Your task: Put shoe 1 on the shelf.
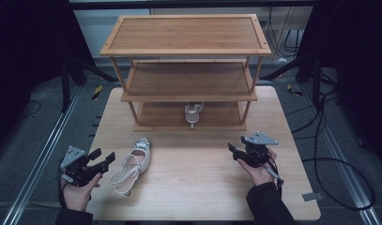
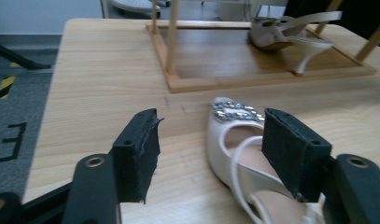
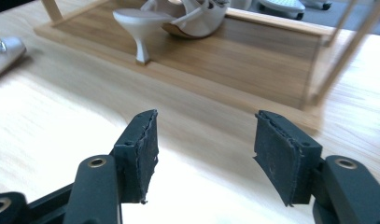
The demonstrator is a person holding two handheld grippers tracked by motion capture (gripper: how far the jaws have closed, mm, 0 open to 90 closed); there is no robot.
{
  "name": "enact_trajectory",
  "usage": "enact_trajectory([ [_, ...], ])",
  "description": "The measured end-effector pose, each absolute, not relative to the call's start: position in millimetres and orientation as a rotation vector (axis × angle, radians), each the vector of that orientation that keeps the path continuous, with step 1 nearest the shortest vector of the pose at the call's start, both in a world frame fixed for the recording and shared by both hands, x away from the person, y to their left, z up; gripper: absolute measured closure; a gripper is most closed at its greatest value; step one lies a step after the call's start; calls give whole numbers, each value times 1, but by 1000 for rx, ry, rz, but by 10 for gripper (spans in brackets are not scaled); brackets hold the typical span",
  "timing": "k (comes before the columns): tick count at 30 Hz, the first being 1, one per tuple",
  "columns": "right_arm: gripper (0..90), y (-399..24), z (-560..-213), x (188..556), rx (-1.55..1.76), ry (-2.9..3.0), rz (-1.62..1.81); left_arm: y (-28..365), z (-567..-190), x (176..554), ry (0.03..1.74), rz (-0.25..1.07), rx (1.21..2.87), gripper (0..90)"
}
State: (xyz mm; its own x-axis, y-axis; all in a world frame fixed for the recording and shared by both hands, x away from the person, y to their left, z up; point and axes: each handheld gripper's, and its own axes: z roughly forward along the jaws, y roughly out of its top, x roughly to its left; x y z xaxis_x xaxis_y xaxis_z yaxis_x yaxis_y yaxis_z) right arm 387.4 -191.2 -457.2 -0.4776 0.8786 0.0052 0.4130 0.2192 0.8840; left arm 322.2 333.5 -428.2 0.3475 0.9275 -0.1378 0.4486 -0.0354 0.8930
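Observation:
A white slingback shoe (image 1: 132,166) with a jewelled toe lies on its side on the wooden table (image 1: 198,187), at the front left. Its mate (image 1: 193,112) stands on the bottom shelf of a three-tier wooden rack (image 1: 188,51), heel toward me. My left gripper (image 1: 103,158) hovers just left of the loose shoe, open. In the left gripper view the shoe (image 2: 229,140) lies ahead of the left gripper (image 2: 211,149), partly behind the right-hand pad, untouched. My right gripper (image 1: 233,151) is open over bare table at the right. The right gripper (image 3: 204,149) faces the shelved shoe (image 3: 178,18).
The rack stands at the back half of the table, its thin posts (image 2: 172,37) rising from the bottom shelf (image 3: 253,51). Dark floor with metal rails and cables surrounds the table. Bare wood lies between the two grippers.

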Motion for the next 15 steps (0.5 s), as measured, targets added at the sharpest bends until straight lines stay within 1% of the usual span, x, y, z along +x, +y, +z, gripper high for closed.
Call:
enact_trajectory([
  [4,417,-206,-461,372,1172,1996,1201,326,-428,312,1215,628,1674,294],
  [9,403,-210,-469,368,1178,2051,1164,312,-434,305,1204,625,1734,255],
  [12,411,-209,-468,366,1172,2044,1180,305,-436,304,1211,618,1749,227],
  [15,380,-208,-468,365,1185,2049,1180,299,-439,303,1217,603,1767,208],
])
